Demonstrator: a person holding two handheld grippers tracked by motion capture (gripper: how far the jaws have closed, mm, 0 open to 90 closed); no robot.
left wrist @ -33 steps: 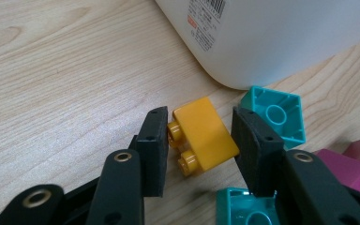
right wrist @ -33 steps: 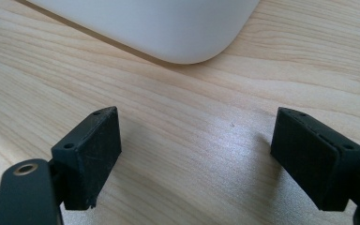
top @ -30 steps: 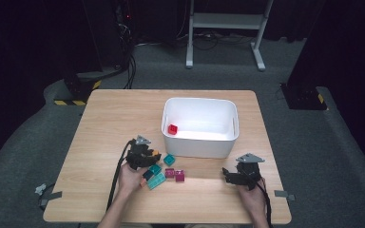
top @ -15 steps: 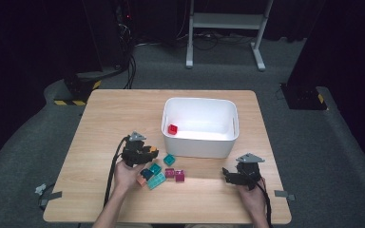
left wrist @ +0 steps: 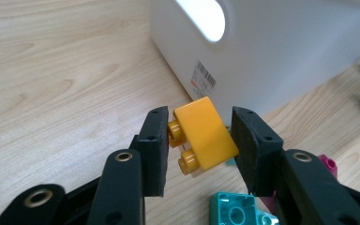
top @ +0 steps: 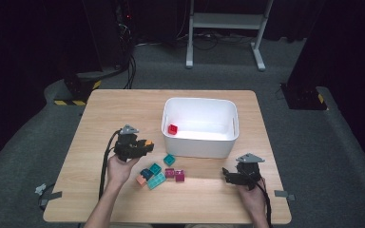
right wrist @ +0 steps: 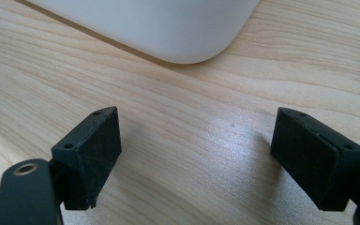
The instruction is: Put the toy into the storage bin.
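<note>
My left gripper (top: 145, 145) (left wrist: 199, 138) is shut on a yellow-orange brick (left wrist: 204, 136) (top: 148, 142), held above the table just left of the white bin (top: 199, 142) (left wrist: 281, 51). A red brick (top: 172, 128) lies inside the bin at its left end. On the table in front of the bin sit loose bricks: teal ones (top: 169, 159) (top: 155, 168) (left wrist: 234, 211), two magenta ones (top: 175, 175) and a peach one (top: 141, 180). My right gripper (top: 225, 175) (right wrist: 197, 154) stands open near the front right of the table, nothing between its jaws.
The bin's rounded corner (right wrist: 187, 42) lies just ahead of the right gripper. Bare wooden tabletop (top: 100, 123) spreads left of the bin. Beyond the table stand a white frame (top: 228, 28) and cables on grey floor.
My left gripper has risen off the brick cluster and moved up and slightly left with the yellow-orange brick in it. The right gripper has stayed put.
</note>
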